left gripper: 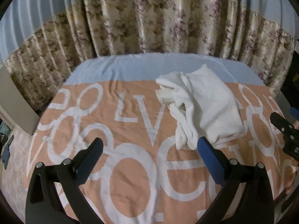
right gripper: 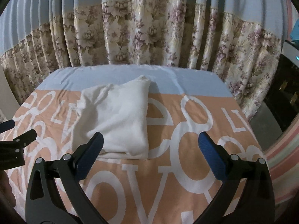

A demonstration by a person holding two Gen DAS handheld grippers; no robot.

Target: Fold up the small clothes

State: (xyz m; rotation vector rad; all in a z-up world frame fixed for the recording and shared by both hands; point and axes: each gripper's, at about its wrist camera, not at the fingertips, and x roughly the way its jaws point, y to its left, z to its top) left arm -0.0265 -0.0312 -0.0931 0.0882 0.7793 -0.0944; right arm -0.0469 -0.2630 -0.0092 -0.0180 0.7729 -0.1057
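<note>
While folded, garment [right gripper: 115,119] (white) bedtop.

Both wrist cameras look slantwise down over the bed [left gripper: 130,177] toward the curtain [right gripper: 145,37], sharing the white garment [right gripper: 115,119] from close above.

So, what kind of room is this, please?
Probably a bedroom at home: a bed sheet with large printed letters covers a mattress-like surface, floral curtains hang behind it, and a folded white garment lies on top.

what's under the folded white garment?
The white garment lies on the peach bedspread with big white letters, covering some lettering. Anything else beneath it is hidden. Both grippers are open and clear of it.
</note>
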